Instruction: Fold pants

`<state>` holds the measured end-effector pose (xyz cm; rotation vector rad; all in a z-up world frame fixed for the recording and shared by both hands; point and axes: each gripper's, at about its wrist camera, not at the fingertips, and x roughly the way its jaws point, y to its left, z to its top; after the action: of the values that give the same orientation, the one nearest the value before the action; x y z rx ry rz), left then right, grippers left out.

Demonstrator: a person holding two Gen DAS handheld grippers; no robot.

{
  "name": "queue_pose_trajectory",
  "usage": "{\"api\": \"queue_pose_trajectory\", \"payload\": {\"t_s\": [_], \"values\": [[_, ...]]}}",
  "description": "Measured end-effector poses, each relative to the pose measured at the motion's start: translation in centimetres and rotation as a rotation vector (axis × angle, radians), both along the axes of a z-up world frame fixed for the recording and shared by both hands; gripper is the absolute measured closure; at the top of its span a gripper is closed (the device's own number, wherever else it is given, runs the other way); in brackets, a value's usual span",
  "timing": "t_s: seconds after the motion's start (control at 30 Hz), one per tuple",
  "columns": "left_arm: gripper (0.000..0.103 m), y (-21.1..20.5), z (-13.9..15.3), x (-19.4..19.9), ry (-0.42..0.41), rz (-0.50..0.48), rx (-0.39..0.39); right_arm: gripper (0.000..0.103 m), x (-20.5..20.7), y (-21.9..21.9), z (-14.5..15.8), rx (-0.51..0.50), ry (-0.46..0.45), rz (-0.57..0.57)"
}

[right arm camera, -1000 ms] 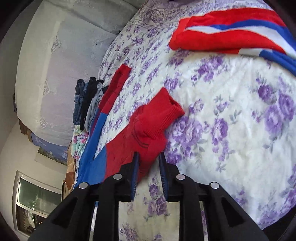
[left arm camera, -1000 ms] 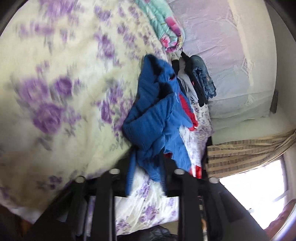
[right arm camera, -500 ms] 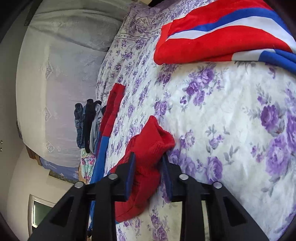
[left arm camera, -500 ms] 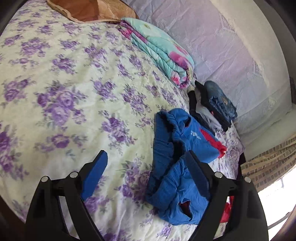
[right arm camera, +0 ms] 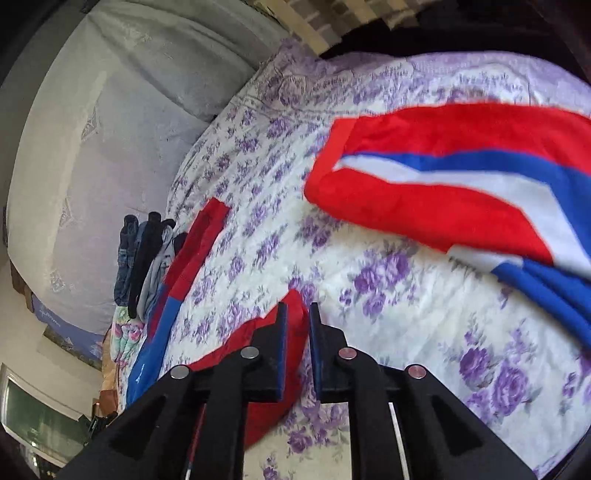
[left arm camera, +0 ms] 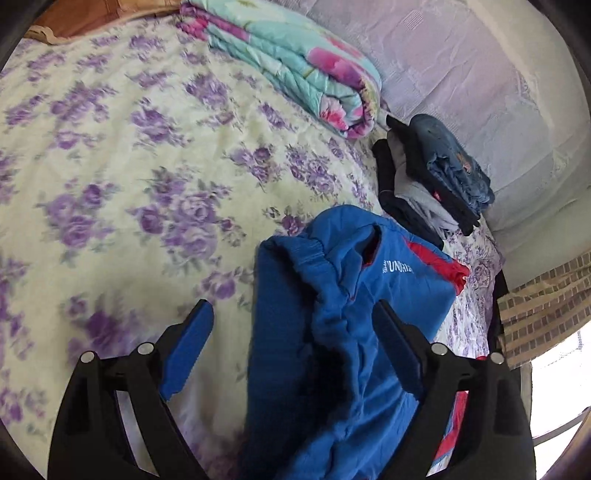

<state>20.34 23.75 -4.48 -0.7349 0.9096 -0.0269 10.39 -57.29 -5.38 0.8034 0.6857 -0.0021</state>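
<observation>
On the purple-flowered bedspread [left arm camera: 147, 155], the left gripper [left arm camera: 291, 347] gapes wide over crumpled blue-and-red fleece pants [left arm camera: 332, 332], touching nothing, while the right gripper [right arm camera: 297, 332], closing, pinches their red leg

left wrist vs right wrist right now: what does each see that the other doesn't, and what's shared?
Only left wrist: the left gripper, jaws wide apart over the blue waistband end of the pants without pinching it, and a brown cloth at the bed's far edge.

Only right wrist: the right gripper shut on the red cuff, plus a red, white and blue striped garment.

Both: the floral bedspread, the stack of dark folded clothes and the folded teal floral quilt.
</observation>
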Motion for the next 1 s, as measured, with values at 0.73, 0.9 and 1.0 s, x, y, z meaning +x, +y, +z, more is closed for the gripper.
{"api": "queue_pose_trajectory", "payload": {"t_s": [0.73,0.9,1.0], "values": [[0.092,4.6,-1.5,8.0,-0.003,0.066,-0.055,0.052,26.9,11.5,1.1,0.125,0.063,0.304],[0.090,5.4,-3.3,7.1,-0.063,0.086,-0.140,0.052,34.2,12.6,-1.4,0.163,0.110,0.265],[0.087,5.6,-4.0,7.0,-0.084,0.082,-0.158,0.054,37.2,13.0,-2.6,0.157,0.132,0.234]]}}
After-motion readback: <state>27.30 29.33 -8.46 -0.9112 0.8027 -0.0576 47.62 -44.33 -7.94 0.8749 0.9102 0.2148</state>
